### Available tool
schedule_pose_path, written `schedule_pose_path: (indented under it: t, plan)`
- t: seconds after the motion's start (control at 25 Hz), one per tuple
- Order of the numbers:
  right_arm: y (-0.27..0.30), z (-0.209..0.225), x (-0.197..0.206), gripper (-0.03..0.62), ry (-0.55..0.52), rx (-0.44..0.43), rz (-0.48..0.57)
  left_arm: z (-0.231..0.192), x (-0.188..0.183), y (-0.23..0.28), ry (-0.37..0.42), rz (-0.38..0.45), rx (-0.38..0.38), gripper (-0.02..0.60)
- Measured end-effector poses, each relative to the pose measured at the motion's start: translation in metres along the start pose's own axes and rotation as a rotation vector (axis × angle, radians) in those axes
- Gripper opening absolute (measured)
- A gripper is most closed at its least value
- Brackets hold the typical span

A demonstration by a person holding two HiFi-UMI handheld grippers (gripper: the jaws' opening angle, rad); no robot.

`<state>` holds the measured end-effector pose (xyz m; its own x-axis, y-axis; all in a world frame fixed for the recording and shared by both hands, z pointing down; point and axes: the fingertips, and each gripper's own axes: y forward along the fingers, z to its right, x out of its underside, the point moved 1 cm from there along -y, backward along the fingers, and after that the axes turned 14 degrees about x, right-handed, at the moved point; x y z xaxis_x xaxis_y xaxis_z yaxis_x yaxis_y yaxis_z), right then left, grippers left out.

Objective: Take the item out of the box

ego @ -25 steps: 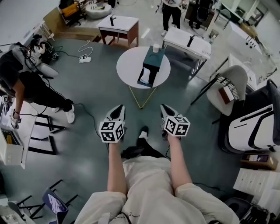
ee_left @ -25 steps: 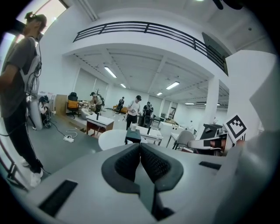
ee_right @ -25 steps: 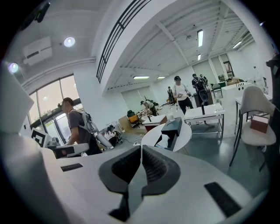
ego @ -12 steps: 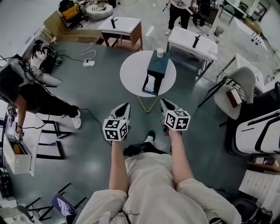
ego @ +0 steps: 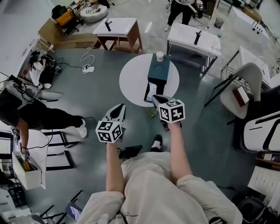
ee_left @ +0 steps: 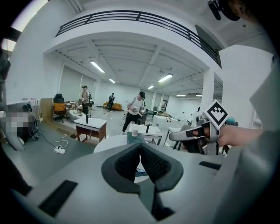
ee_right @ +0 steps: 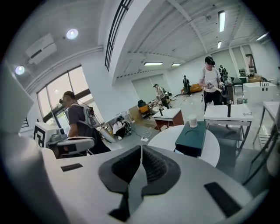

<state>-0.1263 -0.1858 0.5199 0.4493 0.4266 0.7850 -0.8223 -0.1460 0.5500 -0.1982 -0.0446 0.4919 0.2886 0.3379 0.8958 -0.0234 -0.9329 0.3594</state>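
Note:
A dark teal box (ego: 158, 73) lies on a round white table (ego: 131, 78), and something white (ego: 151, 92) shows at its near end. A white cup (ego: 159, 56) stands at the box's far end. My right gripper (ego: 156, 98) is shut and empty, its tips over the table's near edge just short of the box. My left gripper (ego: 118, 108) is shut and empty too, lower and to the left, above the floor. In the right gripper view the box (ee_right: 192, 138) and cup (ee_right: 192, 121) lie ahead, to the right of the closed jaws.
Two white desks (ego: 116, 27) (ego: 192, 39) stand behind the table. A grey chair (ego: 245, 83) is at the right. A person (ego: 30, 109) bends over at the left, another (ego: 181, 8) stands at the back. Cables (ego: 87, 68) lie on the floor.
The person holding the grippers has stepped toward the table. The right gripper has moved forward to the table's near edge; the left one trails behind. Both stay shut.

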Motion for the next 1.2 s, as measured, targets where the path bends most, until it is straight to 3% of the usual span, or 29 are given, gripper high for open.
schedule_pose_path:
  t: [0.36,0.52,0.64,0.84,0.96,1.2]
  plan:
    - [0.046,0.015,-0.014,0.037,0.004,0.022,0.006,-0.055,-0.011,0.017,-0.017,-0.004,-0.039,0.023]
    - [0.056,0.032,-0.013,0.037,0.071,0.084,0.021,-0.071,-0.015,0.027,-0.017,-0.004,-0.028,0.023]
    - [0.069,0.031,-0.01,0.037,0.105,0.084,0.004,-0.09,-0.017,0.042,-0.028,-0.018,-0.003,0.023]
    - [0.098,0.022,-0.025,0.037,0.082,0.107,0.012,-0.123,-0.033,0.083,-0.006,-0.052,0.102,0.023]
    - [0.11,0.034,-0.041,0.037,0.16,0.174,0.062,-0.142,-0.048,0.111,0.042,-0.085,0.18,0.023]
    - [0.145,0.064,-0.045,0.037,0.308,0.328,0.079,-0.197,-0.07,0.158,0.054,-0.122,0.291,0.023]
